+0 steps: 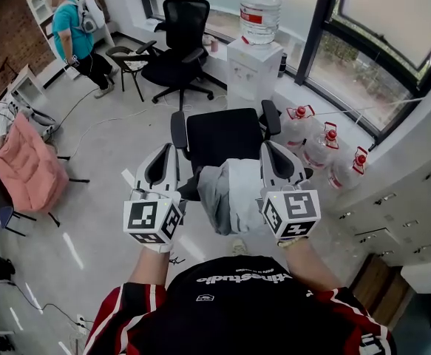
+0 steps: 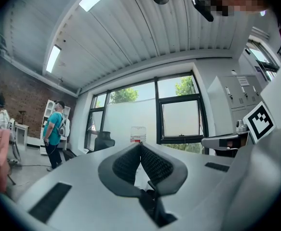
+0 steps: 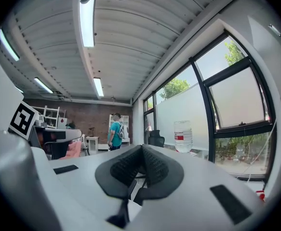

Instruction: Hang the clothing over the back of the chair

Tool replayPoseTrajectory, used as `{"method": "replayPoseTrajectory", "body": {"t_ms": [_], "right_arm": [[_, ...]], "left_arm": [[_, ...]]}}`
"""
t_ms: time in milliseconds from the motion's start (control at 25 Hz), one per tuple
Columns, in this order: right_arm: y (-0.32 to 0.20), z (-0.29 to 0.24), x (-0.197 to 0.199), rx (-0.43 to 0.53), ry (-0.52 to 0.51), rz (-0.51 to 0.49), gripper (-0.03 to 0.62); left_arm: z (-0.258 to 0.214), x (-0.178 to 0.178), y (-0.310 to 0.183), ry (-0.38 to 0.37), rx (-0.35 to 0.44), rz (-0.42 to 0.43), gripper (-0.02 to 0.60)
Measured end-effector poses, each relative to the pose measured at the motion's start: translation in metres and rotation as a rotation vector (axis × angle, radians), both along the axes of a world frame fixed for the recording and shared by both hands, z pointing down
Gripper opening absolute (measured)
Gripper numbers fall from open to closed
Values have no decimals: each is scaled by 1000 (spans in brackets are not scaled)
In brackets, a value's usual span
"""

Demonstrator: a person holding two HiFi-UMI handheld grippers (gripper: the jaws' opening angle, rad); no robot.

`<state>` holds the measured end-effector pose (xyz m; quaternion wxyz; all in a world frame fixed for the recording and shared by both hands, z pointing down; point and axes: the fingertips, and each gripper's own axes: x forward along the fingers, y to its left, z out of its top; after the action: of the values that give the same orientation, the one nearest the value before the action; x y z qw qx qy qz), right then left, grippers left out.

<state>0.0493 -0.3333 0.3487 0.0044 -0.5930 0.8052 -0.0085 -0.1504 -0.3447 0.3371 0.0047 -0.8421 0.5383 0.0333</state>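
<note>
L hand-held gripper (image 2: 140,145) jaws pressed together, R hand-held gripper (image 3: 141,147) likewise, clothing (image 1: 230,194) btwn them

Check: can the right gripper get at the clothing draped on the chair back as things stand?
Probably yes: the right gripper is right beside the clothing, nothing between them; its shut jaws would need opening.

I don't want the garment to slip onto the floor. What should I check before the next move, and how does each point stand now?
1. Chair straight ahead of both grippers: ok.
2. Clothing between the two grippers, at the chair's near edge: ok.
3. Left gripper jaws together: ok.
4. Right gripper jaws together: ok.
5. Fabric actually pinched in either gripper: cannot tell.
6. Clothing spread out flat: not ok, it hangs in a bunch.
</note>
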Motion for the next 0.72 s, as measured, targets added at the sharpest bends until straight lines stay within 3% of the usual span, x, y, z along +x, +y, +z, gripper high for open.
{"method": "replayPoseTrajectory", "body": {"t_ms": [720], "right_arm": [[2, -3, -9, 17, 19, -1, 6]], "left_arm": [[3, 2, 1, 5, -11, 10, 23]]}}
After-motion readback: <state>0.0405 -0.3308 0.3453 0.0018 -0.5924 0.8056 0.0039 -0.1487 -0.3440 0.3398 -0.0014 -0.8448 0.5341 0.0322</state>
